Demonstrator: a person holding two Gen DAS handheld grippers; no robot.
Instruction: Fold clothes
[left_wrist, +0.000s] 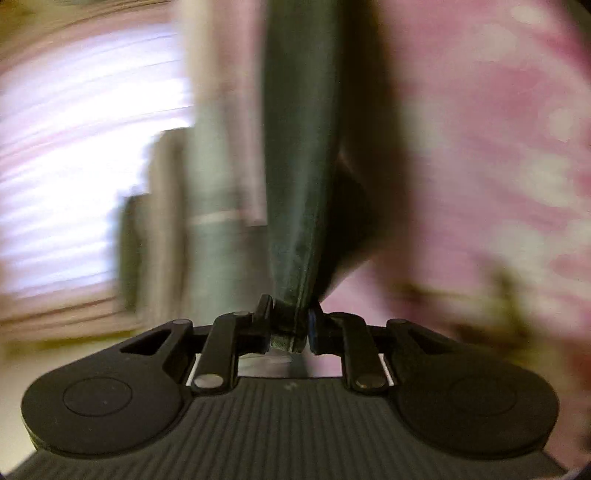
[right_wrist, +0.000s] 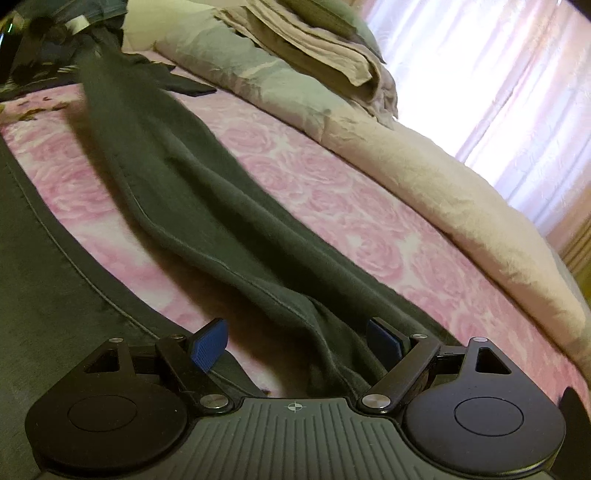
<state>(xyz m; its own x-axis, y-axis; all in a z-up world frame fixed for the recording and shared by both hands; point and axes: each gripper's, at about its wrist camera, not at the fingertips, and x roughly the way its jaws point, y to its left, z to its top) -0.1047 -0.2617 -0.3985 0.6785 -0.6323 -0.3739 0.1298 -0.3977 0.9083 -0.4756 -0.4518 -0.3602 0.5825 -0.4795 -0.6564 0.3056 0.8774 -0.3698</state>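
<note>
The left gripper (left_wrist: 290, 325) pinches the dark green garment (right_wrist: 192, 192), which stretches across the pink rose bedspread (right_wrist: 332, 199). The right gripper (right_wrist: 295, 343) is wide apart around it. A beige quilt (right_wrist: 424, 166) lies beside it.

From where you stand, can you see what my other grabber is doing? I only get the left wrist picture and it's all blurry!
Observer: Your right gripper is open. Its blue pads sit on either side of the dark green garment without squeezing it.
Operator: Where does the cloth go from there?
Observer: It runs in a long strip across the pink rose bedsheet, away from the right gripper toward the far end.
Operator: Is anything else on the bed?
Observer: Yes, a beige duvet lies along the far side, with folded beige linens stacked on it.
Operator: Is my left one holding?
Observer: Yes, the left gripper is pinched shut on the garment's edge.
</note>
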